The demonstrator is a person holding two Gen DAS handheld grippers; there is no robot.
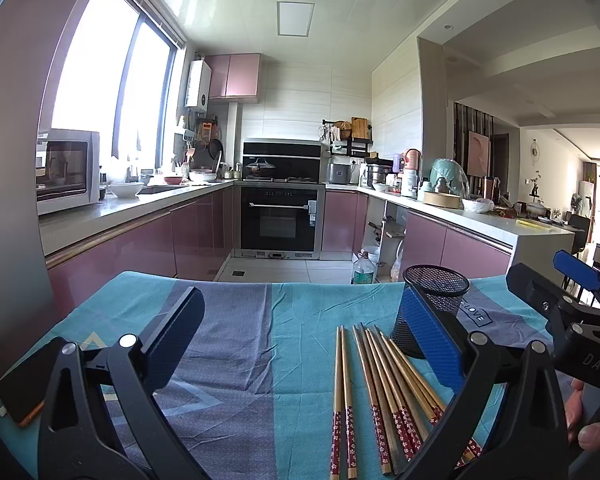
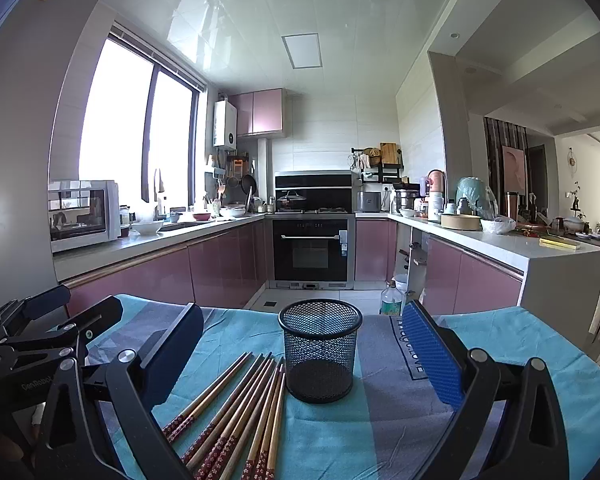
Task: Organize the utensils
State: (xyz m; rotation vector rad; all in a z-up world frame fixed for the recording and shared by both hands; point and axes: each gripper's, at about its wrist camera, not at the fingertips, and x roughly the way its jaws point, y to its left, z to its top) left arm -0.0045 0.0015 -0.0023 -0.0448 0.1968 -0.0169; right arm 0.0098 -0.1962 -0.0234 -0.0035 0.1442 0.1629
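Several wooden chopsticks (image 1: 384, 396) (image 2: 240, 412) with red flowered ends lie in a loose fan on the blue-and-grey cloth (image 1: 240, 340) (image 2: 380, 432). A black mesh cup (image 2: 320, 350) (image 1: 434, 304) stands upright and empty just behind their tips. My left gripper (image 1: 312, 344) hovers open over the cloth, the chopsticks near its right finger. My right gripper (image 2: 312, 356) is open too, with the cup and the chopstick tips between its fingers' lines. In the left wrist view the right gripper's body sits at the right edge, and part of a hand shows below it.
A phone (image 1: 24, 388) with a cable lies on the cloth at the left. Beyond the table's far edge is kitchen floor, with a plastic bottle (image 2: 390, 300), an oven (image 2: 310, 248) and pink cabinets under cluttered counters.
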